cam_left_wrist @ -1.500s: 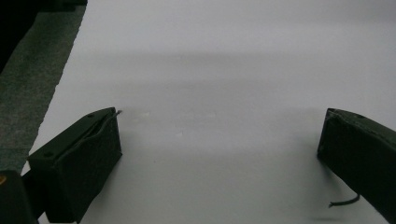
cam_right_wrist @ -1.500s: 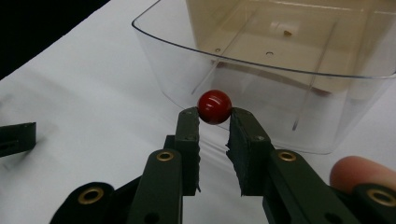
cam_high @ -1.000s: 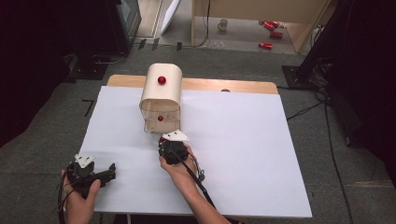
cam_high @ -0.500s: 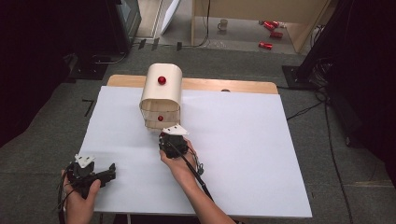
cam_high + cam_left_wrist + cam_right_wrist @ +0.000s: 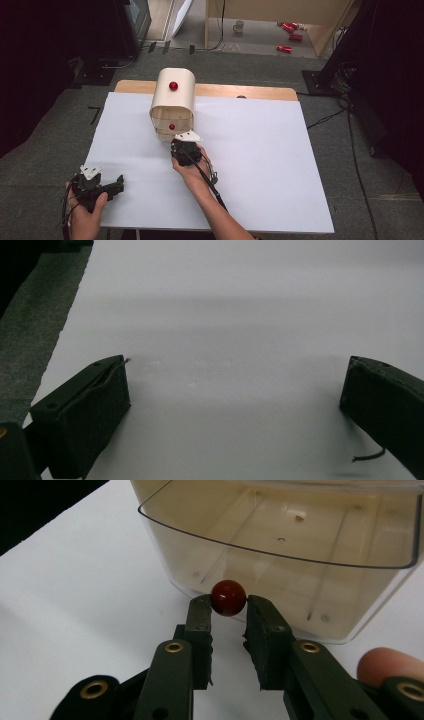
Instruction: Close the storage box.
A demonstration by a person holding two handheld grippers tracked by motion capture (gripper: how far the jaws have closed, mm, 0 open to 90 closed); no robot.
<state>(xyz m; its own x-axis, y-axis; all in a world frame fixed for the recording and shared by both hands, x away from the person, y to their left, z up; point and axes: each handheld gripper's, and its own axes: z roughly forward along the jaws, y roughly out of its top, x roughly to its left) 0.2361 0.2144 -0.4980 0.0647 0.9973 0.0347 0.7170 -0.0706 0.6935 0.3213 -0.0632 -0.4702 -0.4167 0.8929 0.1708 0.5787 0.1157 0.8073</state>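
Keeping the left gripper (image 5: 235, 375) low at the near edge, spread wide over the white sheet (image 5: 260, 165), nothing between the jaws. Farther in, clamping the right gripper (image 5: 227, 611) shut on the red knob (image 5: 228, 596) of the clear drawer (image 5: 350, 555) at the foot of the cream box (image 5: 172, 97). Has edged nearer the box since a second ago; drawer seemingly unmoved, so probably about to pull or push it. Beyond, red cans (image 5: 284, 48) on the floor, labels too small to read.

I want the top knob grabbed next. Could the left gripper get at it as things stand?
Probably yes. The left gripper is open and holds nothing, and bare table leads to the box, whose top knob sits uncovered.
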